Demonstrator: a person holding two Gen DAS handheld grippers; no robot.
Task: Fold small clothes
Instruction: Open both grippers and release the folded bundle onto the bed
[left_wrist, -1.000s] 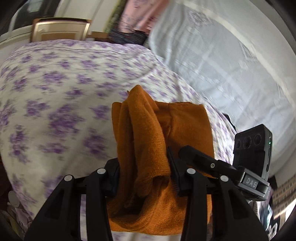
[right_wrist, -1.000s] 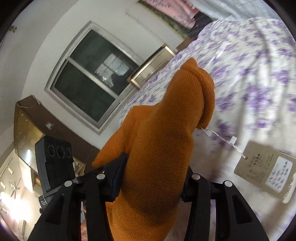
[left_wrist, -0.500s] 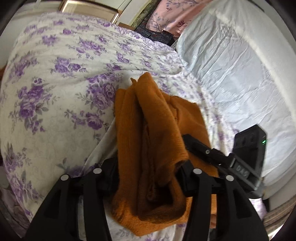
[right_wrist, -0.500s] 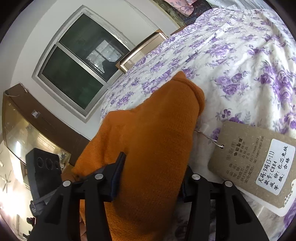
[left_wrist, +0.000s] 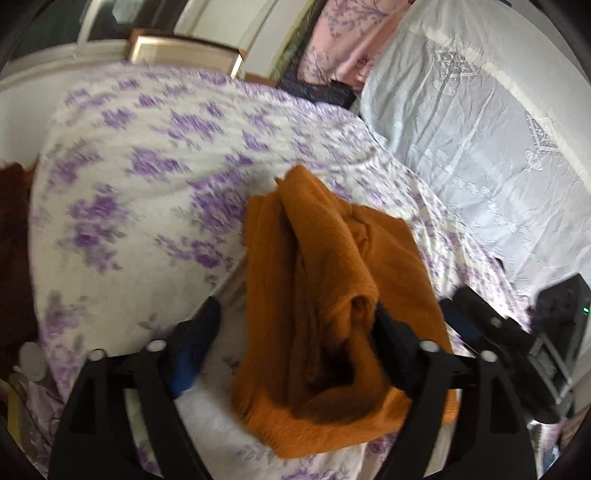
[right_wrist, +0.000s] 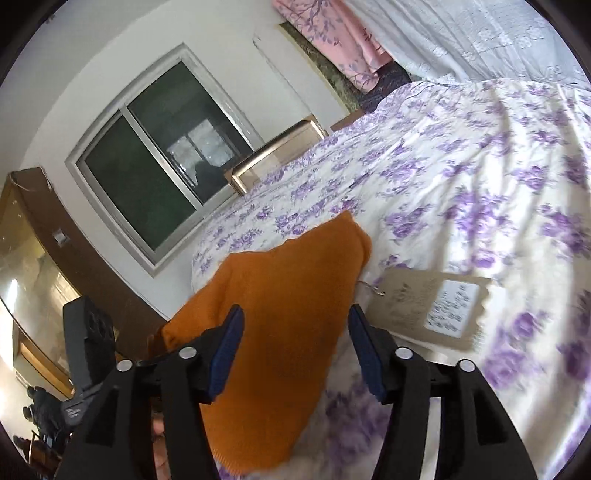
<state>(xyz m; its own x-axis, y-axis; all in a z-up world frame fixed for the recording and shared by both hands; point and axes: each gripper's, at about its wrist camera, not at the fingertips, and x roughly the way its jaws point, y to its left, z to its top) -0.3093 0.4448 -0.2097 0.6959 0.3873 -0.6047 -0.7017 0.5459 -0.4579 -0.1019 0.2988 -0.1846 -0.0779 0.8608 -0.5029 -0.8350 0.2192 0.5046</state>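
Fingers on both grippers were letting go at this point. The left gripper had its jaws spreading wide, with the orange knit garment between them: the left pad stood clear of the cloth, and the bunched fold only brushed against the right finger, so I'd call it released, not pinched. The right gripper was opening too, and its blue pads sat either side of the knit without squeezing it.

The garment itself was lying folded over on the bed with the purple flower sheet, near the front edge, and its paper hang tag stuck out on the sheet just beside it.

My take on doing this bit well: finish opening before backing out, and pull straight back along the fingers so the loose knit doesn't snag a pad and drag the fold open. That fuzzy weave looked grabby. The top layer was still lumpy, so a light press to flatten it probably wouldn't hurt, and the tag could be tucked under.
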